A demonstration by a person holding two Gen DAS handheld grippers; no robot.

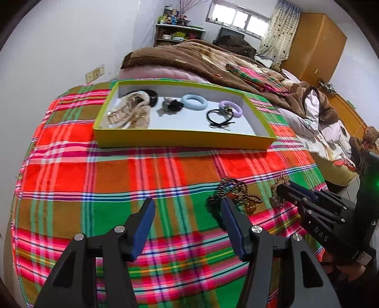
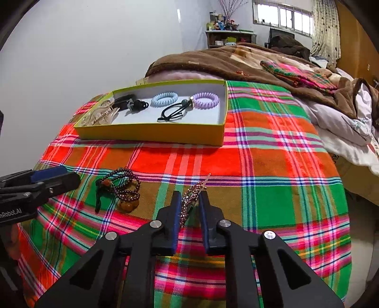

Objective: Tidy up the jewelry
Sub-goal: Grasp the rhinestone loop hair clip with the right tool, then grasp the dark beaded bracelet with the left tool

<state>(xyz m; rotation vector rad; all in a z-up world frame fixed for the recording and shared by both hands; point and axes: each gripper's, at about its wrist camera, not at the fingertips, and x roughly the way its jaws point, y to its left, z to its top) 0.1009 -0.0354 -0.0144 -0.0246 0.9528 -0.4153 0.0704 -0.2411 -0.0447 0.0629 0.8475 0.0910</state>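
The left gripper's (image 1: 187, 208) right finger covered the near edge of the bead bracelet (image 1: 233, 194), and the right gripper (image 1: 287, 189) hid much of the sparkly chain (image 1: 278, 187) in the left wrist view. Whether the right gripper's pads (image 2: 176, 208) touched that chain (image 2: 189, 201) could not be told. The yellow tray's (image 2: 151, 133) near wall concealed the lower part of the gold hair clips (image 2: 99, 116). Shelf clutter (image 1: 176, 20) by the window was too small to identify.
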